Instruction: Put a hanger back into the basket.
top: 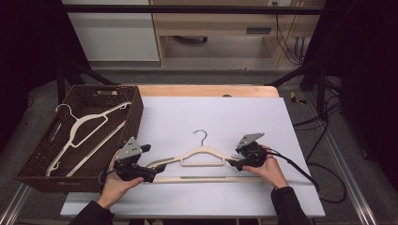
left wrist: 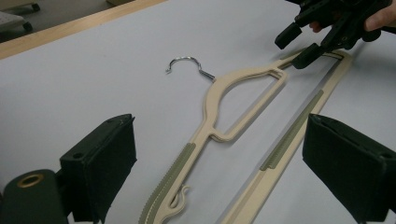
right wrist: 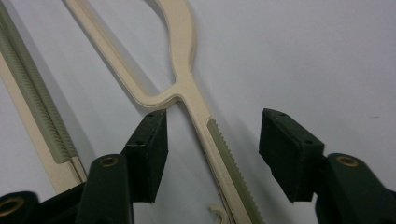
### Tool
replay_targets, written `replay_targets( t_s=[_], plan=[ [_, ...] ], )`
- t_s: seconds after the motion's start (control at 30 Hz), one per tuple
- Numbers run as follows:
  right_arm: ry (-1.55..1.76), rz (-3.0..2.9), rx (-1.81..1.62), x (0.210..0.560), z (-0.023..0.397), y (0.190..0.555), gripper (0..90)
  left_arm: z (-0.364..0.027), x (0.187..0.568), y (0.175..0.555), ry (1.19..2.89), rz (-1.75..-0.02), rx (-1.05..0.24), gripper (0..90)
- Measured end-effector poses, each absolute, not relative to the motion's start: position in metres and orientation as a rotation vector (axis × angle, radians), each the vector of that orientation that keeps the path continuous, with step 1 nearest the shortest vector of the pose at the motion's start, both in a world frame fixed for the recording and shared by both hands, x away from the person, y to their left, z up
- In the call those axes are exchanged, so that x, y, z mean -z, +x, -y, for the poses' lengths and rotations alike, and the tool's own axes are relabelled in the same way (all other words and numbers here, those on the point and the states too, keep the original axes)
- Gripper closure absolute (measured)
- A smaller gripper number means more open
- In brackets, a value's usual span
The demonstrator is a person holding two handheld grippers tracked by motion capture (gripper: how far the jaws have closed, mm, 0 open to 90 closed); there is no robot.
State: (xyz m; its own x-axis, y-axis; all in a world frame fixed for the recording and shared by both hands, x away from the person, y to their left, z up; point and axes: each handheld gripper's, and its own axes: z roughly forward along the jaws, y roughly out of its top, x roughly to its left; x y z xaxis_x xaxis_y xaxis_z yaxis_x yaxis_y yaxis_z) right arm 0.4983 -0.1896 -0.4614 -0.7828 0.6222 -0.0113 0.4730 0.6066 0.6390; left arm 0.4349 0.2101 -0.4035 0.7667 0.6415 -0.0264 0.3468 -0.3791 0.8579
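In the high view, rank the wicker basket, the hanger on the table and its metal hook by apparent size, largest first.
1. wicker basket
2. hanger on the table
3. metal hook

Light: soft, from overhead, white table (top: 225, 117) evenly bright | Surroundings: dark at both sides | Shadows: faint, short | Focus: near tongs slightly soft | Glare: none

Two cream plastic hangers: one on the white tabletop (top: 202, 157), one in the single brown woven basket (top: 82, 123). Two black handheld tools.
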Motion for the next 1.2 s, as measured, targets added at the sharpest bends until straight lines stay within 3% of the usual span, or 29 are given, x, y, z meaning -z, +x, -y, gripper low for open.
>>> replay_targets(
  t_s=[0.4,1.2],
  plan=[
    [0.848,-2.687,-0.911,0.467,0.194,0.506,68.9,-0.209,0.405,0.436,2.013,-0.743,-0.387,10.1],
    [0.745,-2.701,-1.031,0.443,0.205,0.494,79.6,-0.2,0.407,0.438,2.048,-0.738,-0.378,11.2]
  ],
)
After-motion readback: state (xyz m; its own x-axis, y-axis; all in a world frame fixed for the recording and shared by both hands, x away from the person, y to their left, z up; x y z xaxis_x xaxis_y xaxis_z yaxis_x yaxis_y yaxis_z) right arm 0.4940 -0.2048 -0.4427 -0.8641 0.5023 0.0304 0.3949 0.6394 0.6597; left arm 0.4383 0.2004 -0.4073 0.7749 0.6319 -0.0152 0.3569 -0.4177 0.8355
